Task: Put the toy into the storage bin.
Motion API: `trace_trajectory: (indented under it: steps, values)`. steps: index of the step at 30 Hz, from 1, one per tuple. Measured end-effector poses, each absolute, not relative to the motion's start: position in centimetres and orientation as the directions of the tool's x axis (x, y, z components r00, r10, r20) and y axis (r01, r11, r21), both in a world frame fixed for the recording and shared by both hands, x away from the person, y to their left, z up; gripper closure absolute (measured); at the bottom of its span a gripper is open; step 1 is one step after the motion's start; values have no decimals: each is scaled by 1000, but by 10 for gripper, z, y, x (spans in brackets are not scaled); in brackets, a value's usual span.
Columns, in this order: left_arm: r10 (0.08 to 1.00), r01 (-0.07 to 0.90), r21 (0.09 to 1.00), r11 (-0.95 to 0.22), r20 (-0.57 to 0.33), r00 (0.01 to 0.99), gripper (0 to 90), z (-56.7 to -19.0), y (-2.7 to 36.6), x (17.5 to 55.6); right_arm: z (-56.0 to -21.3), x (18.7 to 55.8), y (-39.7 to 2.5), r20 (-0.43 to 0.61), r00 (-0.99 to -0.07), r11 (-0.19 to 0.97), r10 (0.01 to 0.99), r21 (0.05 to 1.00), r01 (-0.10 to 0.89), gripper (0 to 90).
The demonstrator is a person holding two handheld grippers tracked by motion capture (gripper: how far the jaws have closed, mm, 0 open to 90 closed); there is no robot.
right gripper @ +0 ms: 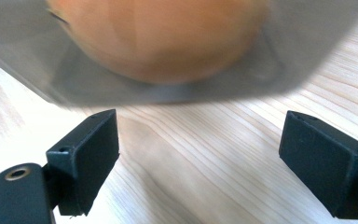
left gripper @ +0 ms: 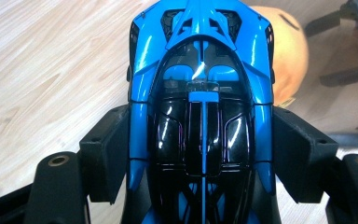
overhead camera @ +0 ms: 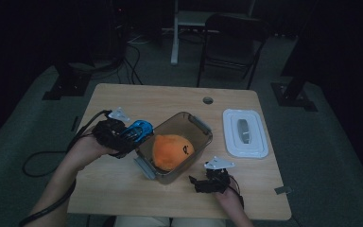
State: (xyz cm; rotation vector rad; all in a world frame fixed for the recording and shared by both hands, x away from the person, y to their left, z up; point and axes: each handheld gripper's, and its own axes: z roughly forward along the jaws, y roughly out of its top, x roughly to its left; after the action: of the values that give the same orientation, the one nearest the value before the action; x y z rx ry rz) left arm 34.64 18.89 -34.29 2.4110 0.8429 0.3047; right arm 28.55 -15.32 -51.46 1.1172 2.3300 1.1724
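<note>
- The blue toy car (left gripper: 200,112) is being held in the left gripper (overhead camera: 123,135), its jaws pressing on the car's two flanks; in the high view the car is hanging just over the left rim of the clear container (overhead camera: 196,124).
- The container is sitting near the middle of the wooden table (overhead camera: 123,101), with an orange plush toy (overhead camera: 171,151) already lying inside and taking up much of the floor.
- The step in hand is judged to be placing the car into the container beside the plush.
- To do it well, the car should be carried past the rim toward the free far corner, lowered nose level, and let go only once it is resting on the floor or against the plush.
- The right gripper (overhead camera: 203,182) is resting on the table just beside the container's near right corner, jaws spread wide and holding nothing; it is well placed for steadying the wall if the container slides.
- The white lid (overhead camera: 245,133) is lying flat to the right, apart from the container.
</note>
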Motion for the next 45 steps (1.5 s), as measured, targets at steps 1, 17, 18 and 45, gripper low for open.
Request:
trace_trajectory:
  steps: [1, 17, 18, 45]
  values:
    - [625, 497, 576, -649, 31, 780, 288, -343, 183, 347, -515, 285, -157, 76, -643, 356, 762, 780, 514, 117]
    - [531, 437, 548, -713, 16, 847, 288, -346, 109, 376, -517, 290, -180, 120, -595, 294, 795, 782, 550, 117]
    - [528, 430, 543, -721, 27, 849, 288, -348, 106, 377, -518, 290, -180, 116, -595, 297, 795, 781, 550, 117]
    - [543, 467, 462, -754, 38, 839, 285, -387, 75, 406, -521, 292, -183, 150, -608, 291, 780, 773, 564, 118]
